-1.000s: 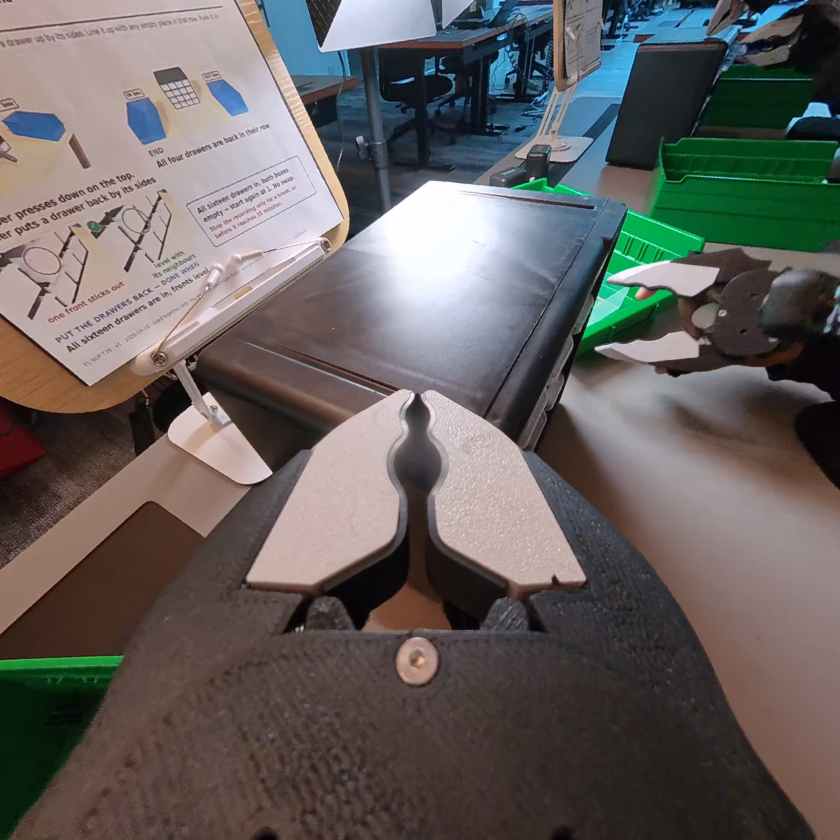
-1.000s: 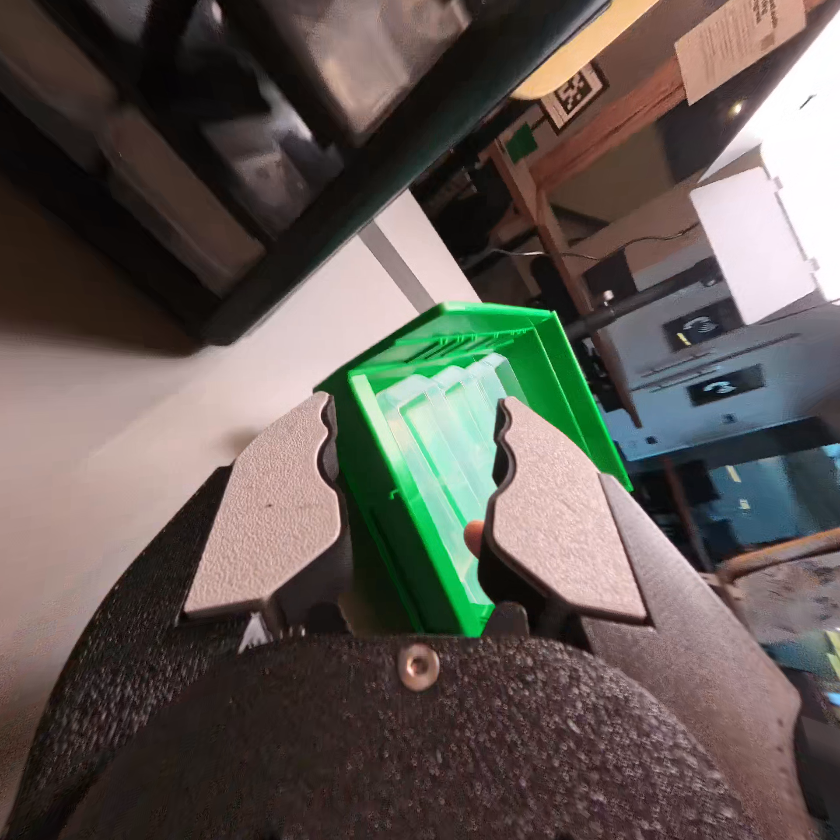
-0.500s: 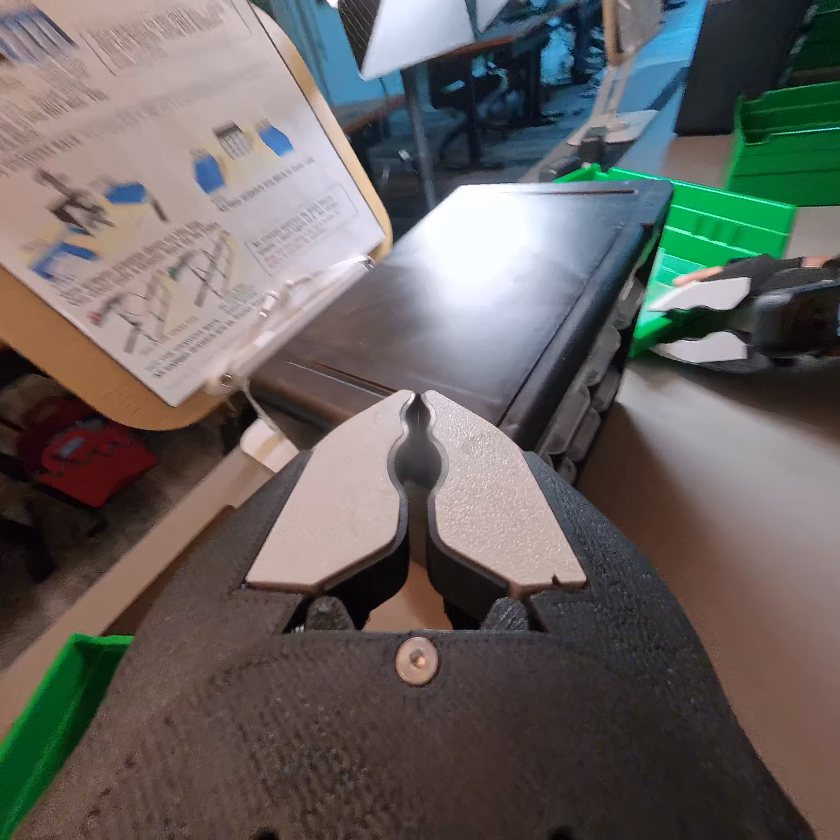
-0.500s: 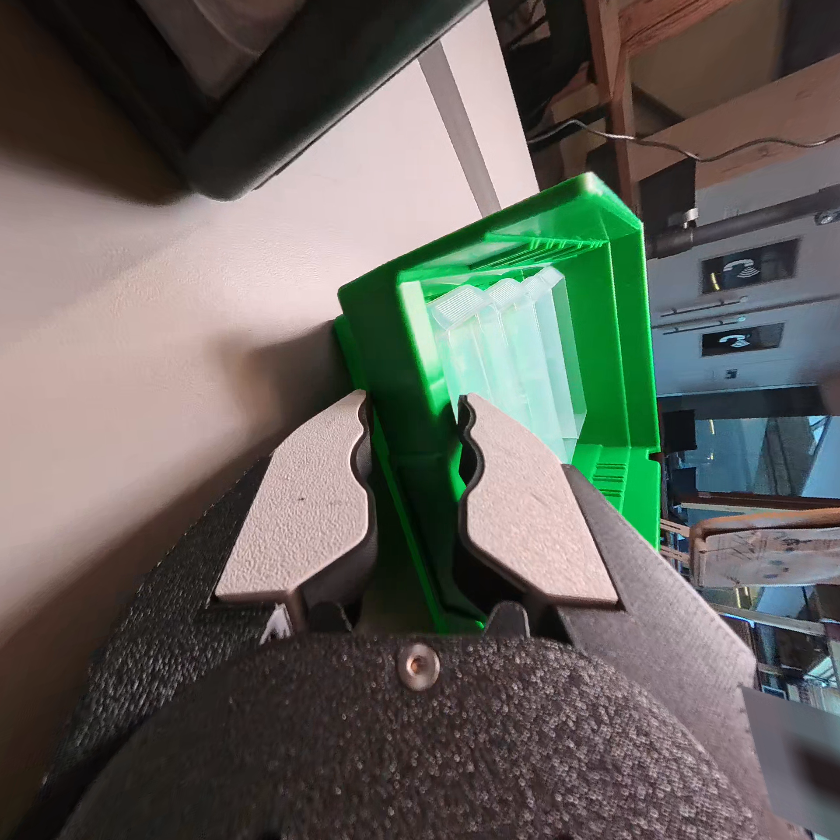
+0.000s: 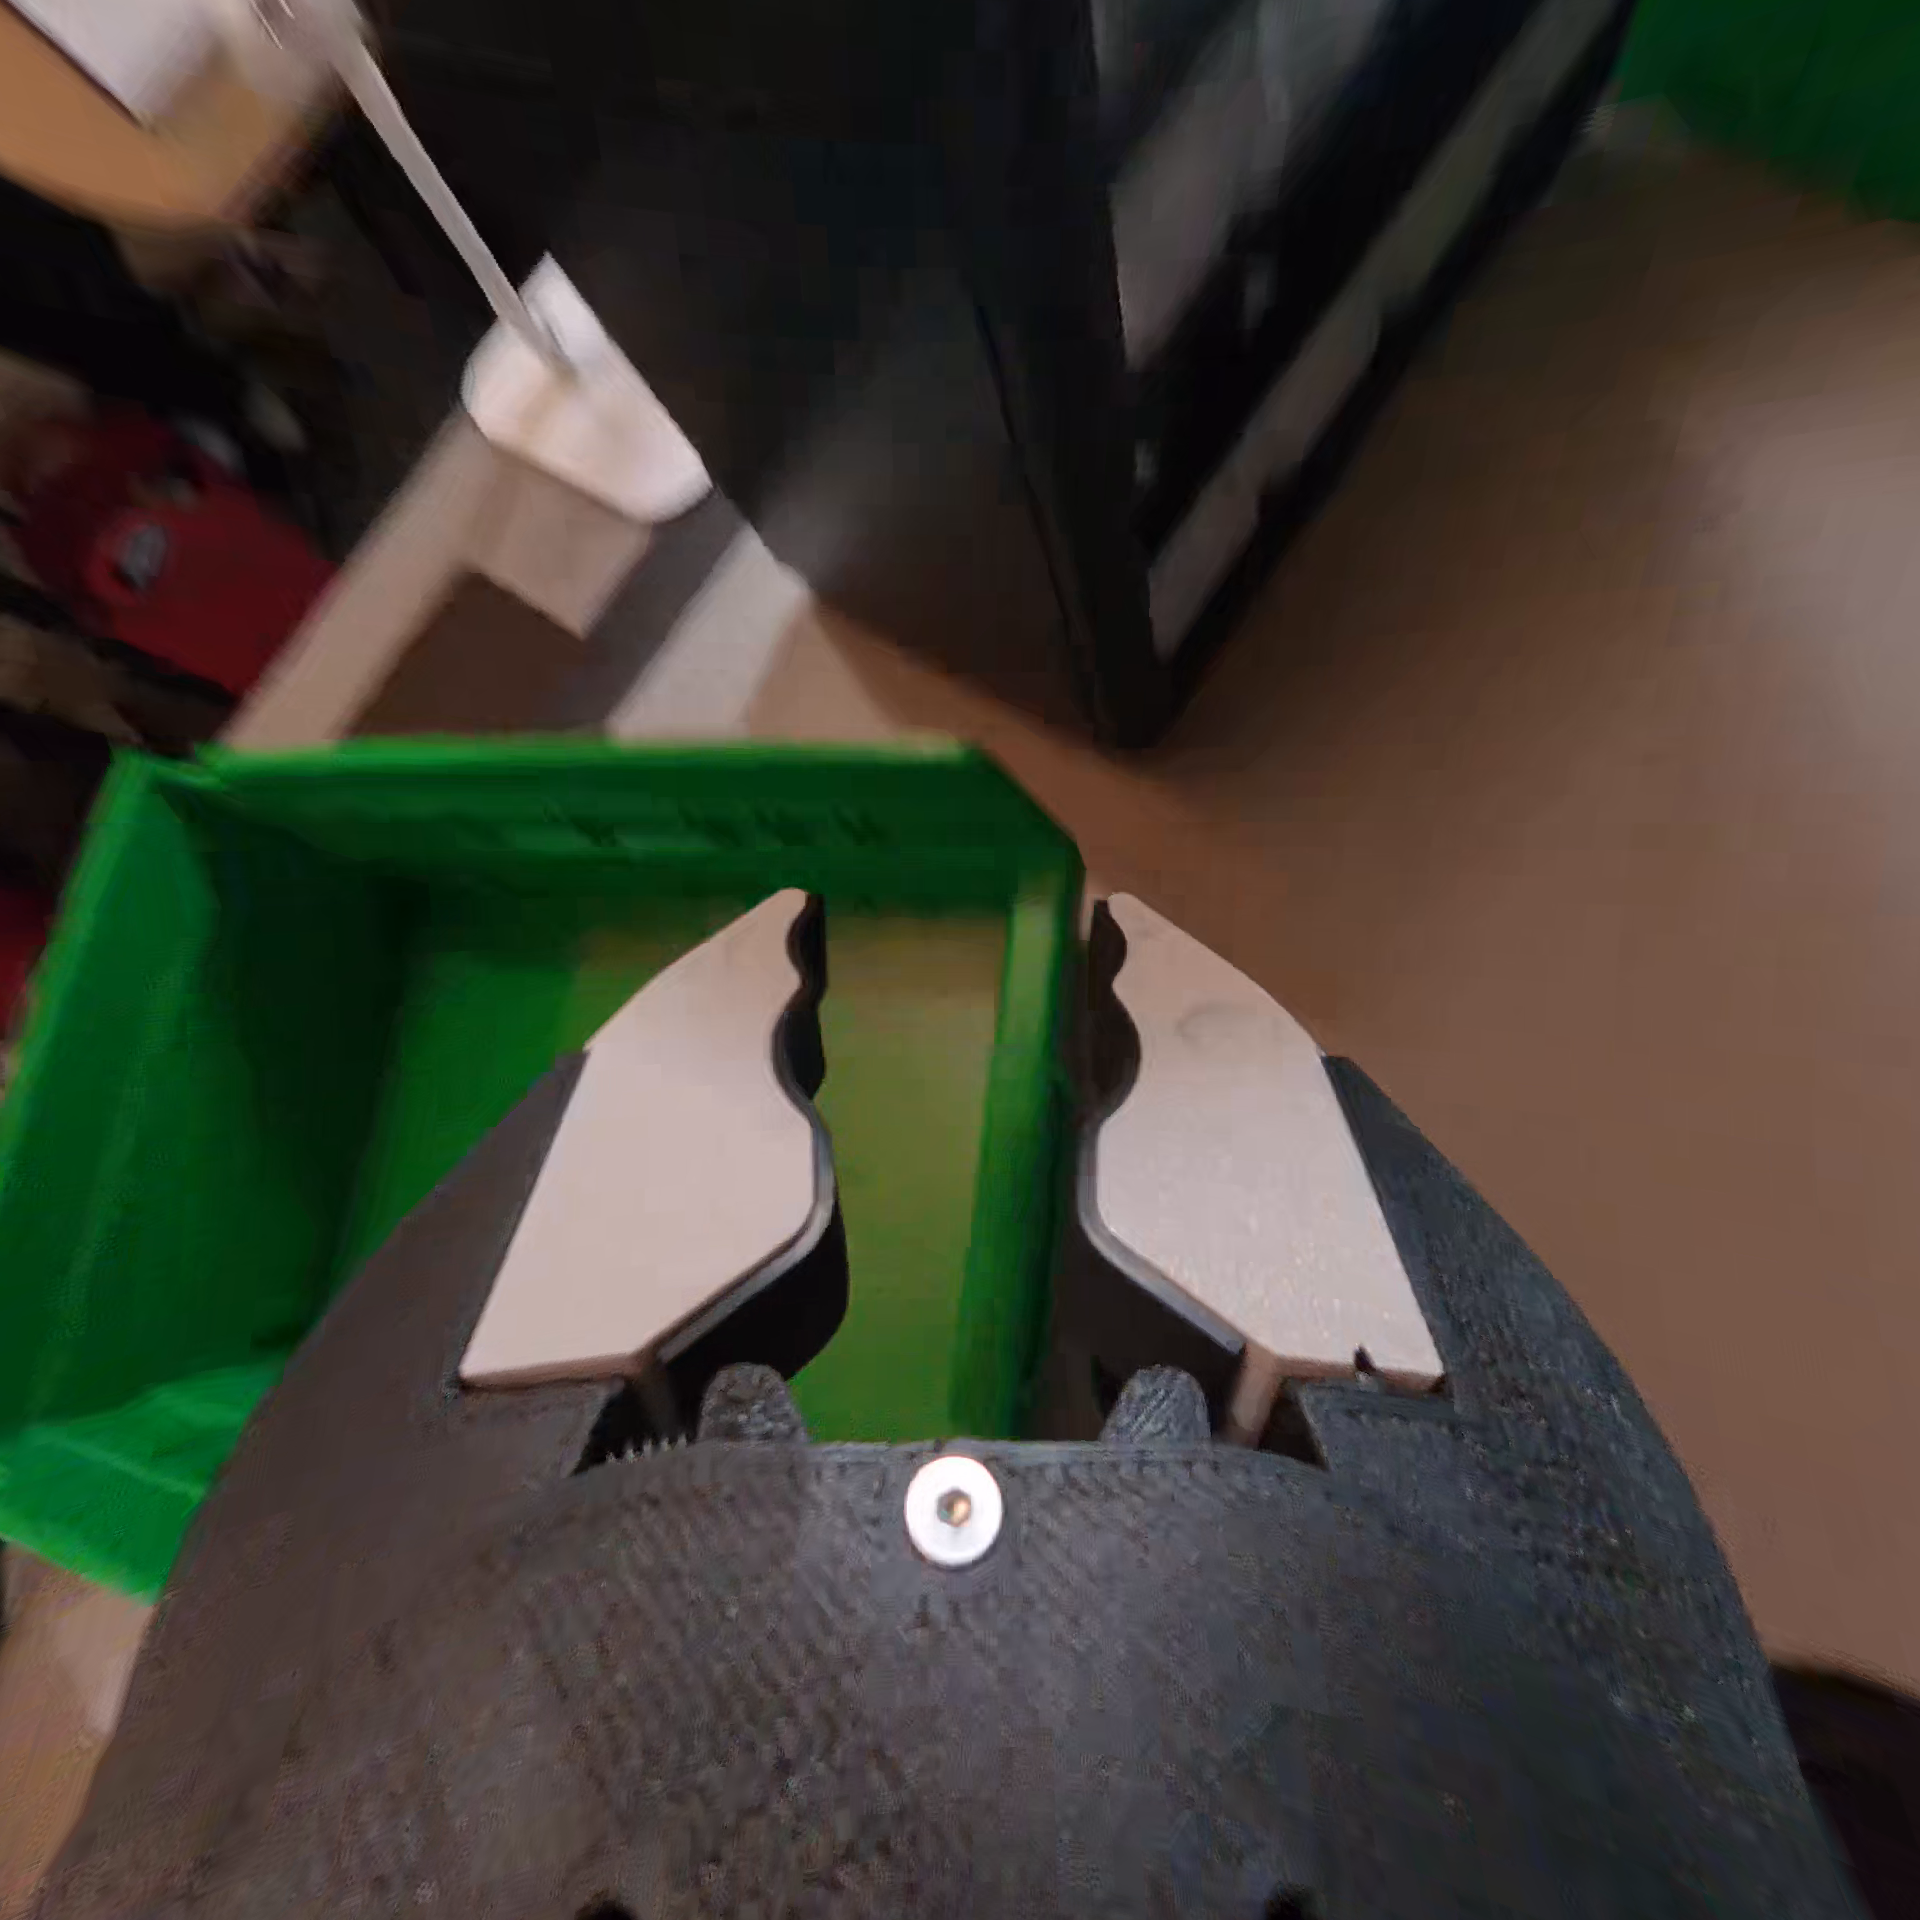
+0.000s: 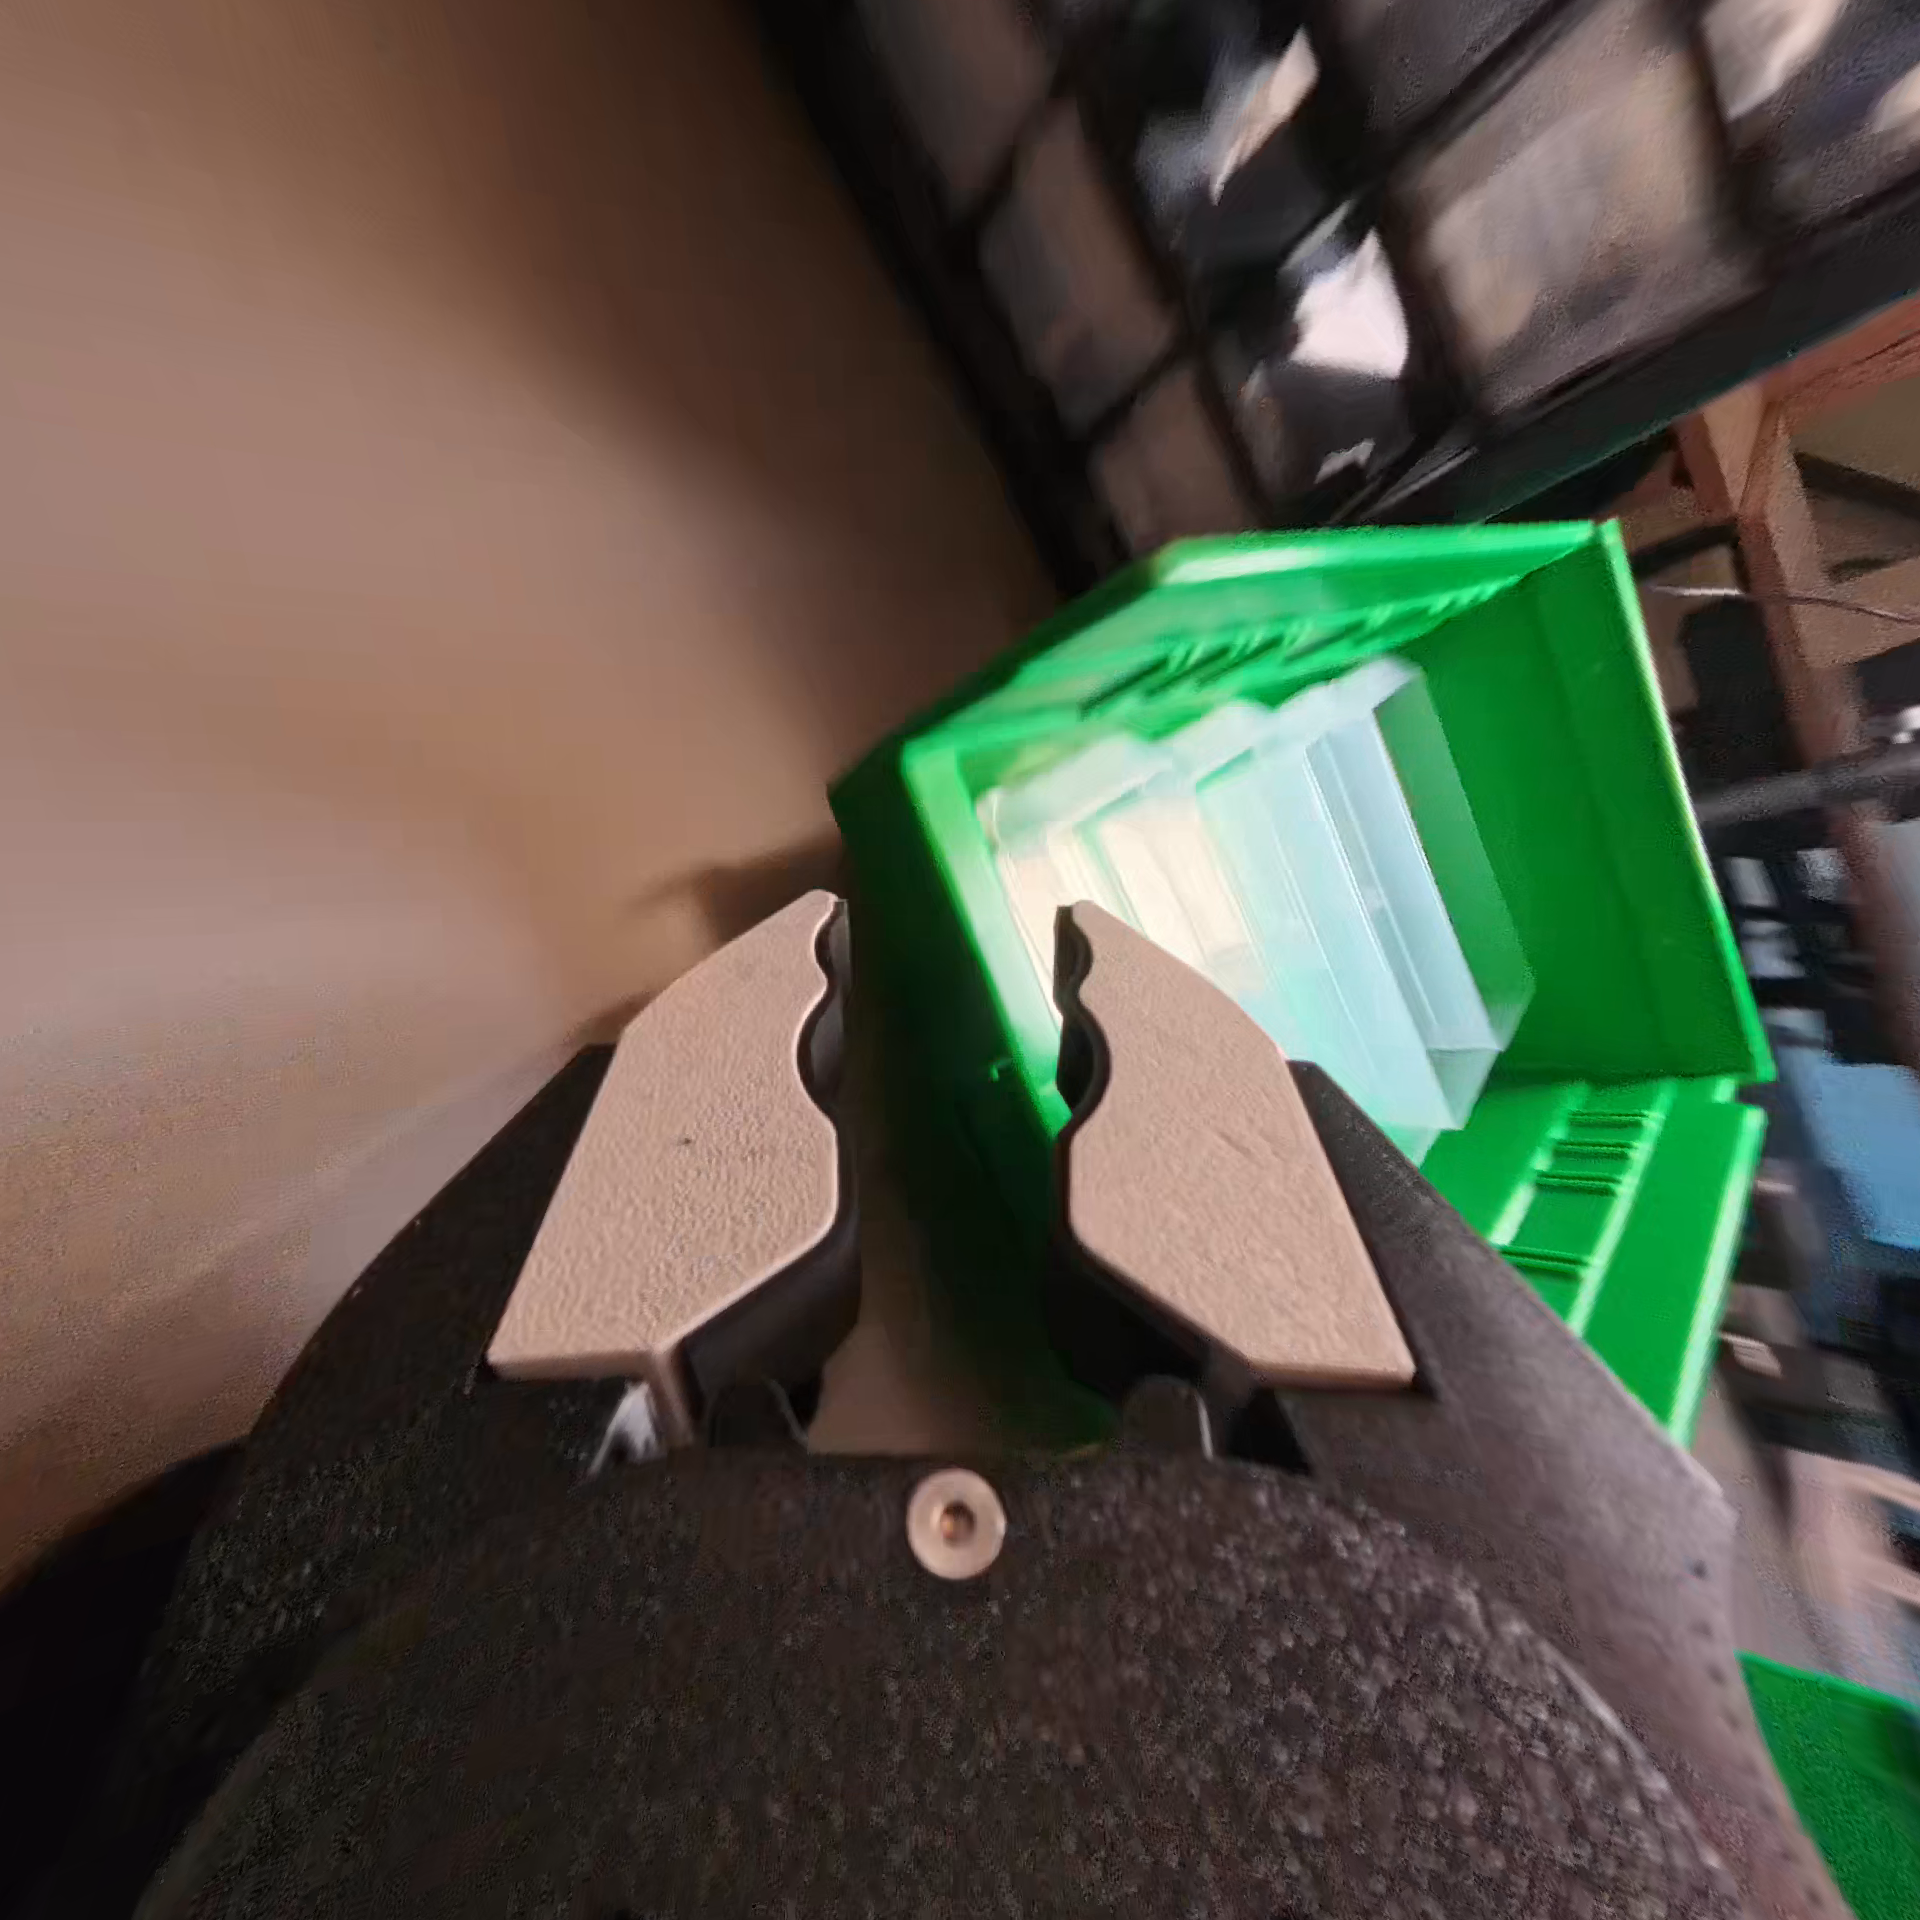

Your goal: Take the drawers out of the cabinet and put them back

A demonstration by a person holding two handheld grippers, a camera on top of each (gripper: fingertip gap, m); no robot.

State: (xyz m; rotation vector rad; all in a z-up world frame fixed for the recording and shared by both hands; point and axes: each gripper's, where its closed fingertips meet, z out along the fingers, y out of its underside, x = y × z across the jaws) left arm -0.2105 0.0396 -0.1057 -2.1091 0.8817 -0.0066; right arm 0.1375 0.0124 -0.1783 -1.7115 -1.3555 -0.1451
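Note:
The black cabinet (image 5: 935, 312) stands on the tan table, blurred; its clear drawer fronts show in the right wrist view (image 6: 1455, 208). My left gripper (image 5: 956, 899) is open and straddles the right wall of an empty green bin (image 5: 623, 790), left finger inside, right finger outside. My right gripper (image 6: 951, 904) is shut on the near wall of another green bin (image 6: 1621, 831), which lies beside the cabinet and holds several clear drawers (image 6: 1299, 914) side by side.
The tan table (image 5: 1507, 727) stretches to the right of the cabinet. A white stand base (image 5: 582, 436) sits at the table's far left edge, with a red bag (image 5: 177, 561) on the floor beyond. More green plastic (image 6: 1829, 1787) shows at the lower right.
My left gripper has opened and dropped from over the cabinet top down onto the empty bin's wall. My right gripper stays on its bin's wall, and bin and gripper have swung relative to the cabinet.

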